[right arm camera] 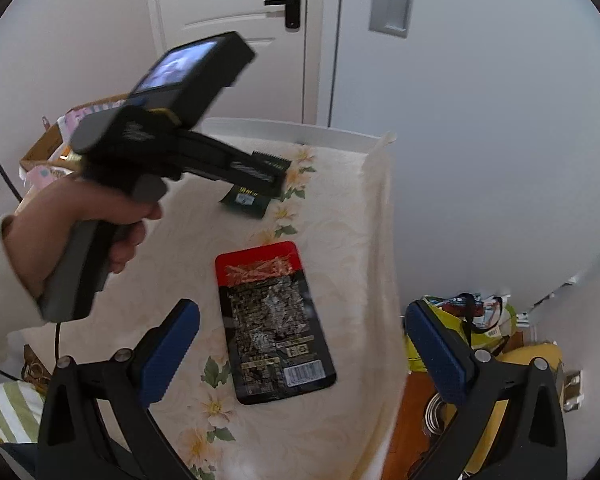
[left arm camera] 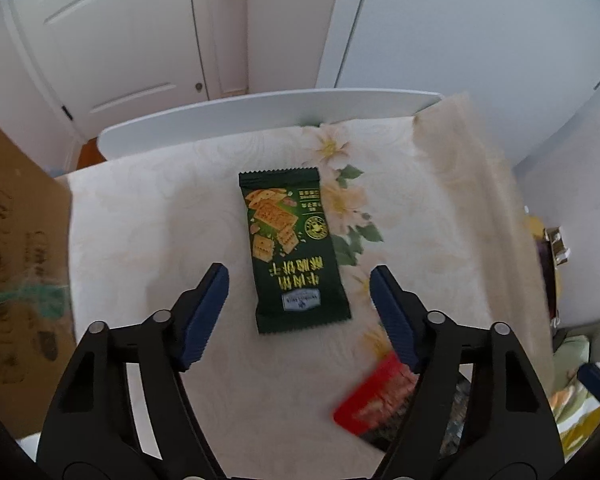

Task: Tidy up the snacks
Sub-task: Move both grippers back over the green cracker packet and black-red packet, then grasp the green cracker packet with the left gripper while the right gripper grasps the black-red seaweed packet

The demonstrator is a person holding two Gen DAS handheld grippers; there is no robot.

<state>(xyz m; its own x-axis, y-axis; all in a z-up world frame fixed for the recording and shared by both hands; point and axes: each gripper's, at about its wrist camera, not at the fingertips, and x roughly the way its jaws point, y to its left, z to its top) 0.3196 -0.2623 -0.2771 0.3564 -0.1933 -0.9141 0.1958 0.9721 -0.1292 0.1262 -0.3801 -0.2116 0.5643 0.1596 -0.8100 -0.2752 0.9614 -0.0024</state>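
- up close, the green snack packet [left arm camera: 294, 252] is dark and glossy, printed with golden crackers, its zigzag seal at the far end; it lies flat on the floral tablecloth [left arm camera: 160, 216].
- two snack packets on the cloth: that one and a red-and-black packet [right arm camera: 272, 324], barcode side up, nearer the person.
- left gripper [left arm camera: 300, 284]: blue pads apart, either side of the green packet's near end, not pressing it.
- right gripper [right arm camera: 302, 332]: spread wide over the red-and-black packet, holding nothing.
- one cardboard box [left arm camera: 16, 248] beside the table.
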